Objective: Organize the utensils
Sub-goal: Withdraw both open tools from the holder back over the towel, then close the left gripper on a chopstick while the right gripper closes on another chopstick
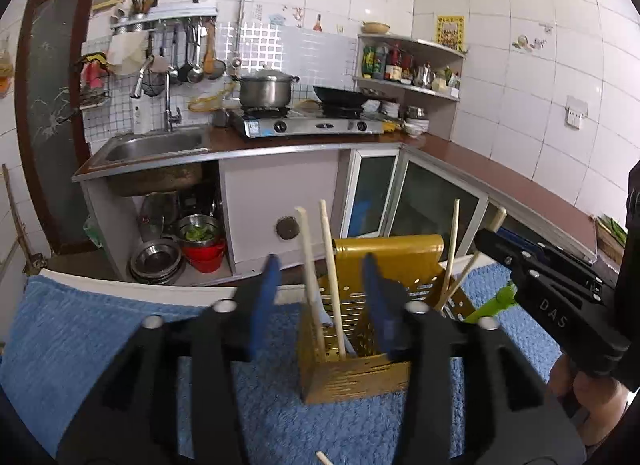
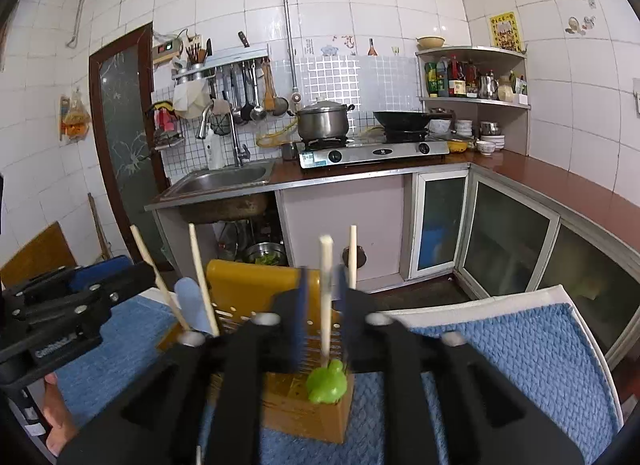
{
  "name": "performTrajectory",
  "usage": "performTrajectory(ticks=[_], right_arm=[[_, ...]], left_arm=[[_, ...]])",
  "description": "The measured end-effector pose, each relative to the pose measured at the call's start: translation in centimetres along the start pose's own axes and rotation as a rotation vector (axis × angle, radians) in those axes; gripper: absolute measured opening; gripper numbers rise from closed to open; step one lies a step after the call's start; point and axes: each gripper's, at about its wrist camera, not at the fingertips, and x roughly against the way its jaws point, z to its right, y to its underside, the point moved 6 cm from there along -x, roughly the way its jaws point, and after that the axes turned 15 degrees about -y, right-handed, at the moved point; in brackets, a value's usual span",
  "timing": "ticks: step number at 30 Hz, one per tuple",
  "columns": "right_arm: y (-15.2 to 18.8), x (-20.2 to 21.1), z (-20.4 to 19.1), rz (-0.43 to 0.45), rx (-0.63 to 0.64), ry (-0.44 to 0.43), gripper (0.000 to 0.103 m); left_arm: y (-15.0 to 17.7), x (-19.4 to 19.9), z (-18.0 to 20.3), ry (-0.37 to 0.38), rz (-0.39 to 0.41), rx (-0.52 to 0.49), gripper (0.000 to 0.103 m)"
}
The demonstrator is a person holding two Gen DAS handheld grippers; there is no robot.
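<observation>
A white bench carries a blue knitted towel spread over most of its top. A yellow perforated utensil holder stands upright on the towel. One loose chopstick lies by the near edge.

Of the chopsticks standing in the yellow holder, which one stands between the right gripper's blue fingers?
The chopstick with the green figure at its base; the right gripper straddles it, while the others stand outside.

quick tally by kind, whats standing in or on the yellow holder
chopsticks: 4
pale blue spoon: 1
green utensil: 1
total: 6
</observation>
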Motion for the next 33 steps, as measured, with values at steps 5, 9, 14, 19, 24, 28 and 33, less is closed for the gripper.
performTrajectory(ticks=[5, 9, 14, 19, 24, 28, 33], right_arm=[[-0.5, 2.5, -0.6, 0.017, 0.008, 0.022, 0.052], [0.2, 4.9, -0.9, 0.007, 0.009, 0.064, 0.062], [2.8, 8.4, -0.8, -0.025, -0.020, 0.121, 0.070], [6.7, 10.2, -1.2, -0.088, -0.040, 0.160, 0.070], [11.7, 11.0, -2.0, -0.172, -0.076, 0.164, 0.070], [14.9, 11.0, -2.6, -0.227, -0.096, 0.154, 0.070], [18.2, 11.1, -2.6, -0.285, -0.122, 0.164, 0.070]], left_arm=[[-0.2, 3.2, -1.1, -0.021, 0.014, -0.009, 0.072], [0.8, 5.8, -2.4, -0.042, 0.025, -0.017, 0.089], [4.1, 7.8, -3.6, -0.063, -0.012, -0.039, 0.095], [8.4, 8.2, -4.2, -0.062, -0.117, -0.041, 0.096], [13.2, 8.0, -4.7, -0.067, -0.218, -0.042, 0.096], [16.5, 7.6, -5.2, -0.071, -0.287, -0.031, 0.096], [19.6, 7.4, -5.4, -0.085, -0.352, -0.038, 0.094]])
